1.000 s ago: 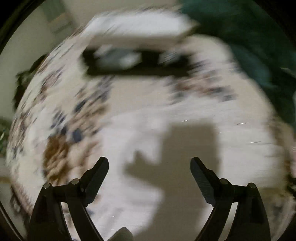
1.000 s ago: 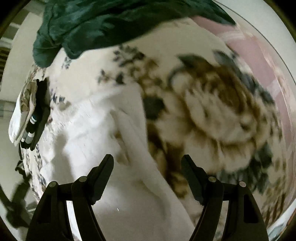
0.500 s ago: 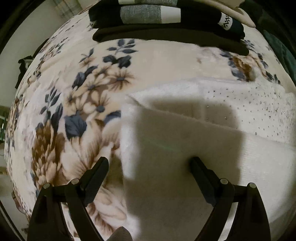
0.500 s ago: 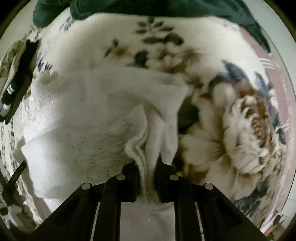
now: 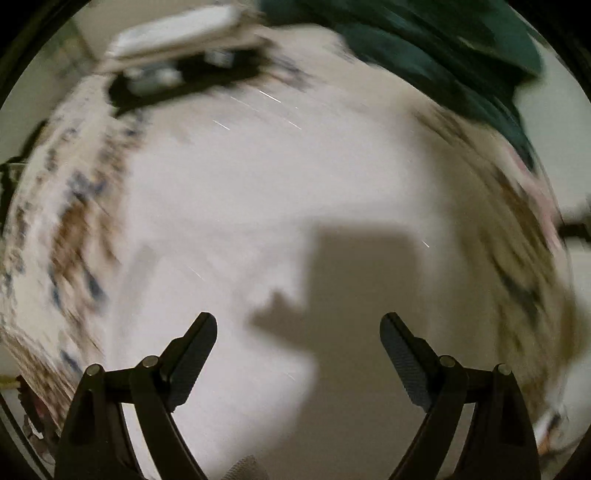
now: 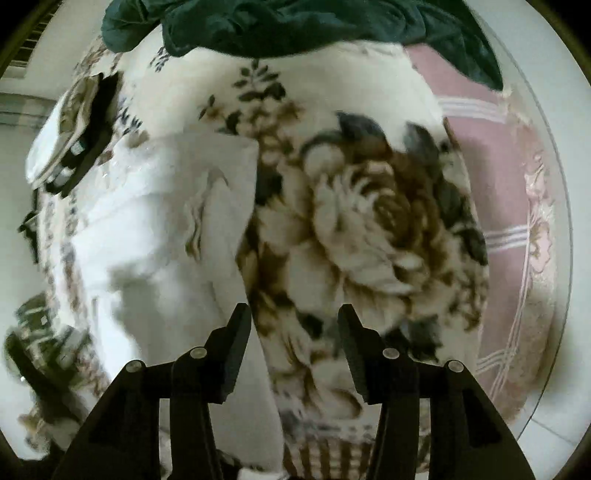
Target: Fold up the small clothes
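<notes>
White garment (image 6: 155,229) lying on the floral blanket (image 6: 369,229), long axis running away from both spread, empty tongs: directly beneath the left tongs (image 5: 298,332), left of the right tongs (image 6: 294,325), nearest its right edge.

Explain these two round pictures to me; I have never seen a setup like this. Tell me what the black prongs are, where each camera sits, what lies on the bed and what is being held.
No robot here: a person holds a two-finger tool in each hand, and a fisheye camera on each looks forward along its fingers, which bends the picture round. The black prongs at the bottom are those fingers. One picture is from the left tool, blurred by motion; the other from the right tool. Both tools are open and hold nothing. A white garment lies on a floral blanket. Behind it lie a green cloth and, at the left, a stack of folded clothes. The dark patch on the white garment in the left view is a shadow.
</notes>
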